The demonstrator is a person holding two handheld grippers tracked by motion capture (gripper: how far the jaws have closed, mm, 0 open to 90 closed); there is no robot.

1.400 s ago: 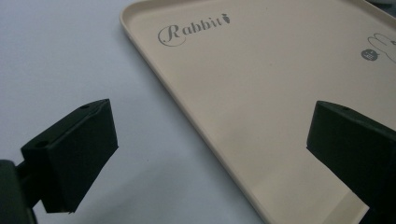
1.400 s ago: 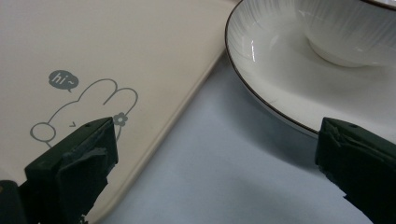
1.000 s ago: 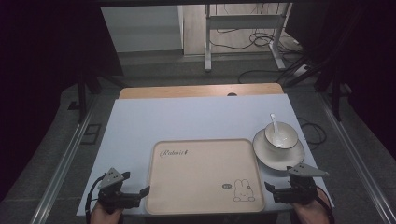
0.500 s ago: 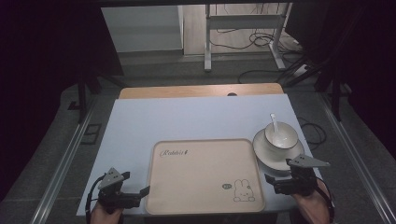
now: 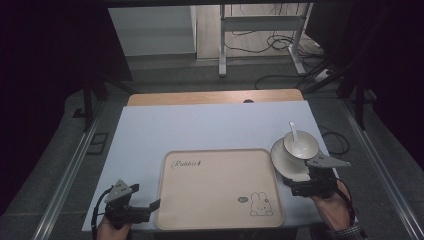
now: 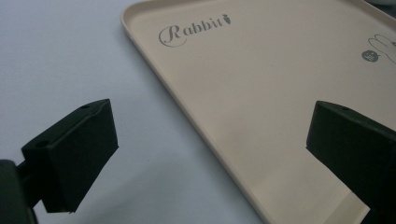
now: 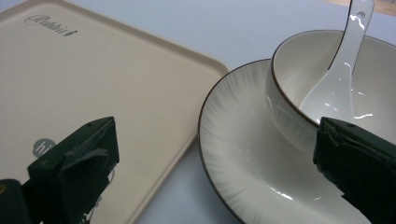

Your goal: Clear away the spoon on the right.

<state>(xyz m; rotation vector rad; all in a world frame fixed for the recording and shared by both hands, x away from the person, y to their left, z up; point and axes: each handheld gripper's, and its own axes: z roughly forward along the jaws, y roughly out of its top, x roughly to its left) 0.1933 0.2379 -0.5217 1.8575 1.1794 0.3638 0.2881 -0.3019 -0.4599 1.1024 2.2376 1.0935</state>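
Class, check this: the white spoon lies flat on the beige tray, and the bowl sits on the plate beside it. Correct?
Not quite. The spoon stands in the bowl, not on the tray; the right gripper view shows it. The bowl does sit on the plate beside the tray.

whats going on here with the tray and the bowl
A person holds a gripper in each hand at a table. The right gripper, jaws open, is at the near edge of the plate that carries a bowl with a spoon. The left gripper, also open, sits by the near left corner of the beige tray. Nothing is gripped.
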